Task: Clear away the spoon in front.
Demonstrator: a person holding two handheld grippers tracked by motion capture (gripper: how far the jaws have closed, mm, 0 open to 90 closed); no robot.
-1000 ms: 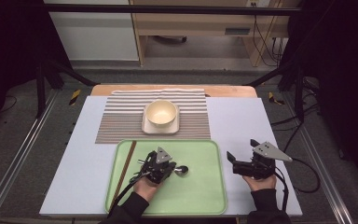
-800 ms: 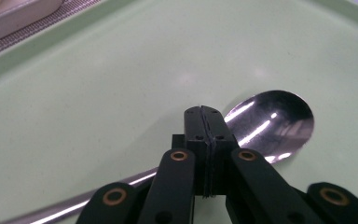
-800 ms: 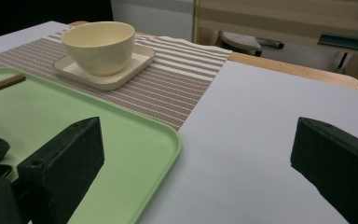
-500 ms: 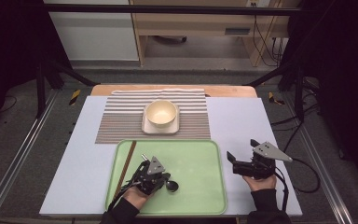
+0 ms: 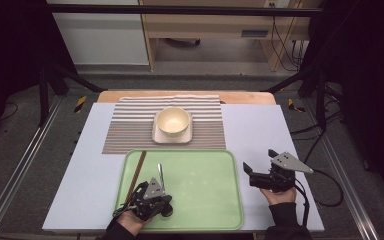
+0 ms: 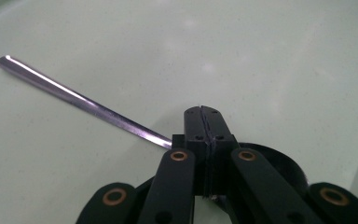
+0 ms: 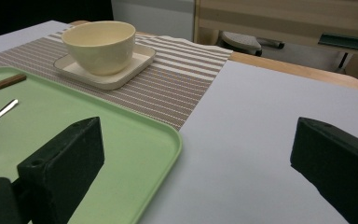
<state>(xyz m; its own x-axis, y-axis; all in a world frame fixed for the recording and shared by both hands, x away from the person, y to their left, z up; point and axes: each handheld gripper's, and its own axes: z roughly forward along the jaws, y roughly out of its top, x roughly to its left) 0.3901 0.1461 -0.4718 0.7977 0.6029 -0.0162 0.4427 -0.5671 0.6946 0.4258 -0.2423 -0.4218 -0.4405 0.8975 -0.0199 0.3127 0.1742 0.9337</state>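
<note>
A spoon with a thin metal handle point(image 6: 74, 95) and a dark bowl lies low over the green tray point(image 5: 205, 175), near its front left corner. My left gripper point(image 5: 159, 200) point(image 6: 203, 112) is shut on the spoon where handle meets bowl; the handle point(image 5: 160, 174) sticks out toward the far side. My right gripper point(image 5: 259, 160) point(image 7: 196, 154) stands open above the pale blue table just right of the tray, nothing between its jaws. In the right gripper view the tip of the spoon handle point(image 7: 0, 113) lies on the tray.
Brown chopsticks point(image 5: 137, 170) point(image 7: 2, 84) lie along the tray's left side. Beyond the tray, a cream bowl point(image 5: 173, 120) point(image 7: 100, 44) sits on a square plate point(image 5: 157, 136) on a striped placemat point(image 5: 130, 125). Bare table point(image 5: 260, 130) spreads to the right.
My left gripper has drawn back toward the tray's front left corner, taking the spoon with it. The right gripper has stayed where it was.
</note>
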